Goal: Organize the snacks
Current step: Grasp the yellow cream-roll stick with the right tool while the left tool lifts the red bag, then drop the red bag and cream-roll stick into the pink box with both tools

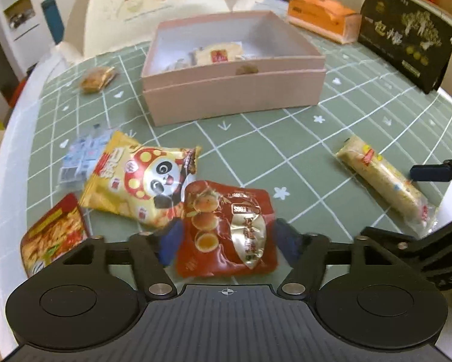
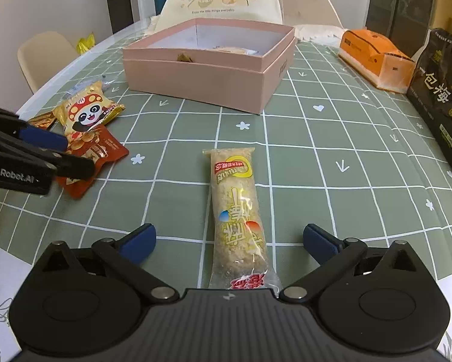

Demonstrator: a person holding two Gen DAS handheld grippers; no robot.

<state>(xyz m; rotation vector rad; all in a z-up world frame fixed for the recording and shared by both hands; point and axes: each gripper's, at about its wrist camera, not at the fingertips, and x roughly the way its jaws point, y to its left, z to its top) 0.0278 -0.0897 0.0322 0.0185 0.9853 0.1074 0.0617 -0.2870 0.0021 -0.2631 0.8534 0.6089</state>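
Observation:
A red egg-picture packet (image 1: 226, 229) lies flat on the green checked cloth. My left gripper (image 1: 229, 238) is open and straddles it, with a blue pad on each side and neither pressing. In the right wrist view the left gripper (image 2: 75, 155) hovers over that red packet (image 2: 105, 150). A long pale snack bar (image 2: 235, 205) lies lengthwise between the wide-open fingers of my right gripper (image 2: 229, 241). An open pink box (image 1: 235, 96) stands behind, with a few wrapped snacks (image 1: 217, 54) inside. A yellow panda packet (image 1: 141, 178) overlaps the red one.
A pale blue packet (image 1: 81, 157), a red noodle-picture packet (image 1: 54, 235) and a small brown snack (image 1: 96, 80) lie at the left, near the table's edge. At the right stand an orange carton (image 2: 377, 57) and a black bag (image 2: 443, 96). Chairs stand behind the table.

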